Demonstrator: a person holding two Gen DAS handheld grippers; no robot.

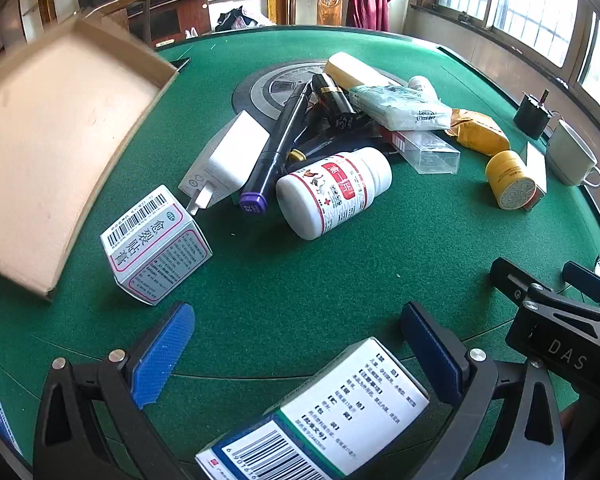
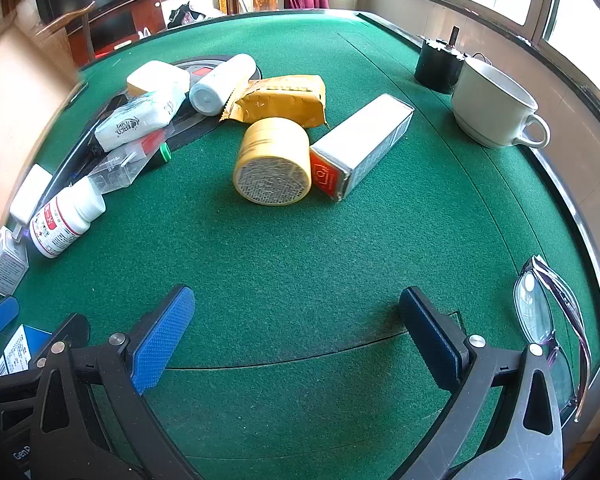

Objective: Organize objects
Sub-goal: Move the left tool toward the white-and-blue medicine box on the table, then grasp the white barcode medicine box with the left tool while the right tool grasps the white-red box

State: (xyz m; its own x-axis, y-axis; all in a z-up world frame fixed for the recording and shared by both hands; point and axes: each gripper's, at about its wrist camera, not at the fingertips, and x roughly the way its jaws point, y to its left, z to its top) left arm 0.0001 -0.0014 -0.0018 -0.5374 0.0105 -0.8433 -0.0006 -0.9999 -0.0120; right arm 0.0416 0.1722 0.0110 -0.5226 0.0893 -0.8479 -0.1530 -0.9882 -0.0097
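My left tongs stand wide apart over the green bench, a barcoded medicine box between them untouched. White pill bottle lies at twelve o'clock, small white carton at ten, cardboard tray beyond

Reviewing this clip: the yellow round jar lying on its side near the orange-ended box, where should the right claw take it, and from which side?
Grip the yellow jar across its curved side wall, coming down from above. It lies on its side with a flat end facing the camera, and the box sits against its right, so set the fingers on the near and far flat ends, or nudge it clear first. The right claw is open and empty.
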